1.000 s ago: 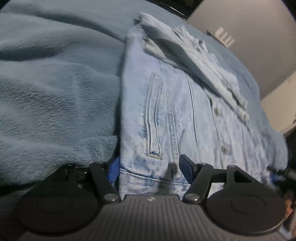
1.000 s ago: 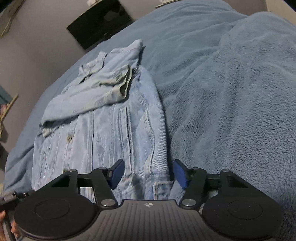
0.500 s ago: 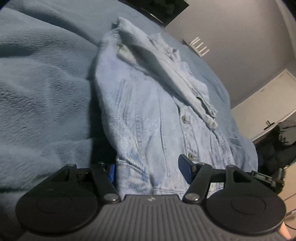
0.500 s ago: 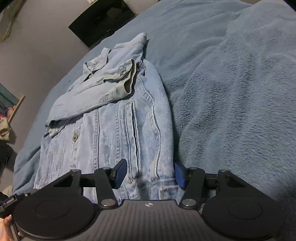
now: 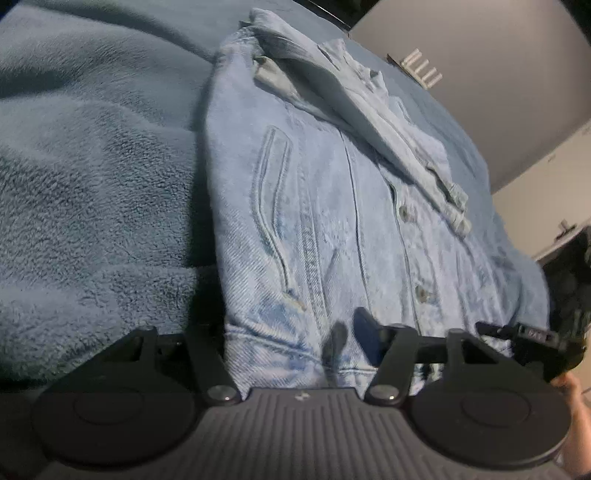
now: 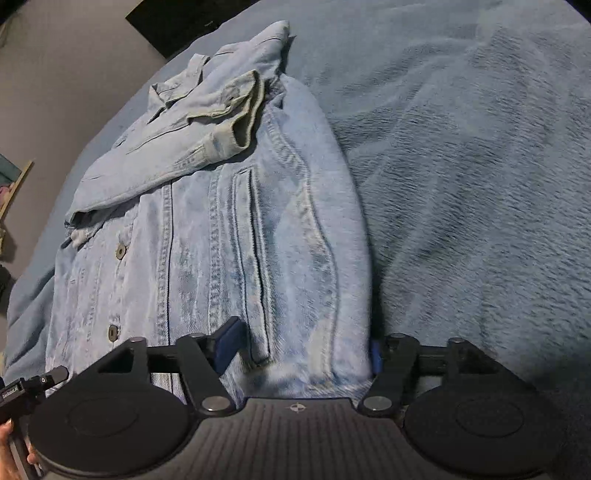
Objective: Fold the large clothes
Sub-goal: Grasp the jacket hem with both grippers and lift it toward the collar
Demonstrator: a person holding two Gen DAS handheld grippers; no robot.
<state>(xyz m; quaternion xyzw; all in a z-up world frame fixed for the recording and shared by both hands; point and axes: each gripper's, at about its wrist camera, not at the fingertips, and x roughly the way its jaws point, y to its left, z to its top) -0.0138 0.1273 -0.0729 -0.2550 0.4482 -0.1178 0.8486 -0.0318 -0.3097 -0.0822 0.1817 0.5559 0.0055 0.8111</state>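
A light blue denim jacket [image 5: 332, 206] lies front up on a blue fleece blanket [image 5: 92, 166], with both sleeves folded across its chest. My left gripper [image 5: 291, 336] is open, its jaws astride the jacket's bottom left hem corner; the left finger is hidden under the cloth. In the right wrist view my right gripper [image 6: 303, 347] is open too, its jaws astride the bottom right hem corner of the jacket [image 6: 229, 236]. The folded sleeve cuff [image 6: 240, 129] lies near the collar.
The blanket [image 6: 461, 166] covers a bed all around the jacket. A grey wall [image 5: 498, 55] and a pale door stand beyond the bed. A dark screen [image 6: 177, 22] stands at the far end. The other gripper's tip [image 5: 532, 336] shows at right.
Both grippers have pushed forward over the hem, so each bottom corner now lies between open jaws. The left view swung and tilted in between.
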